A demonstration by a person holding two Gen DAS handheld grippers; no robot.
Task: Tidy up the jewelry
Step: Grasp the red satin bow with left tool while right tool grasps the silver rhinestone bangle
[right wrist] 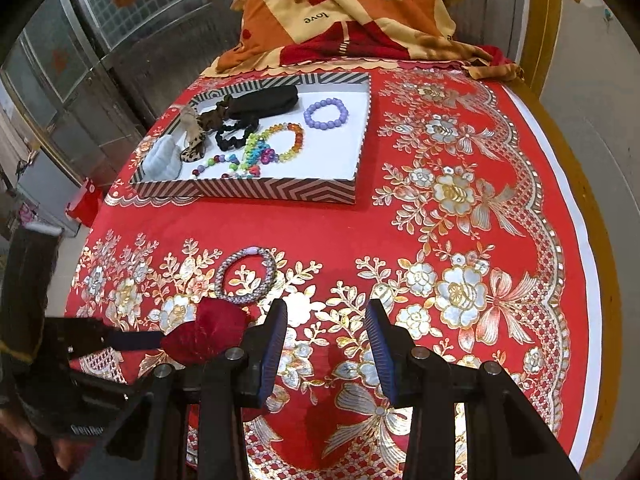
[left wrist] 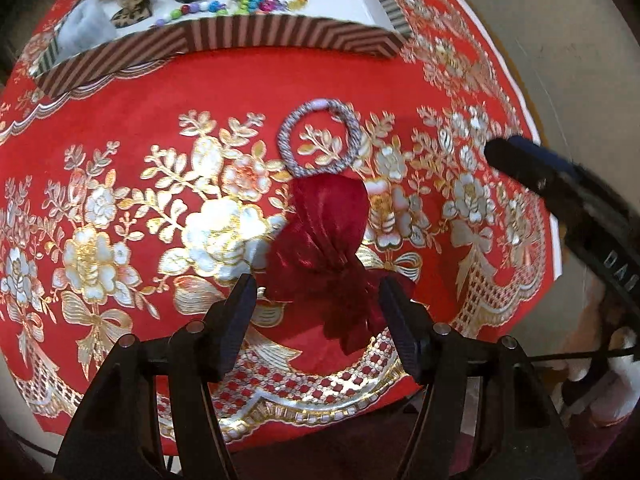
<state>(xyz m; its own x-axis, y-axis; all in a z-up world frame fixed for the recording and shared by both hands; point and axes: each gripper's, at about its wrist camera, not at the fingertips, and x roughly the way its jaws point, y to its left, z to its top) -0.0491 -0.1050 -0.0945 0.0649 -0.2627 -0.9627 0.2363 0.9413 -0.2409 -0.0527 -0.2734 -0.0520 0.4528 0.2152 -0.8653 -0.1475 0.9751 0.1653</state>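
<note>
Left tongs (left wrist: pixel 316 300) spread wide around the red pouch (left wrist: pixel 328 232), seemingly untouched; right tongs (right wrist: pixel 326 320) part-open, empty

Left wrist view: taken from close above the near edge of the red tablecloth (left wrist: pixel 120 128), angled steeply down, the striped tray (left wrist: pixel 280 36) seen at the far edge. Right wrist view: set higher and further back, tilted less. Shared by both: tray (right wrist: pixel 248 192), beaded ring (right wrist: pixel 246 276), dark red pouch (right wrist: pixel 212 332).
</note>
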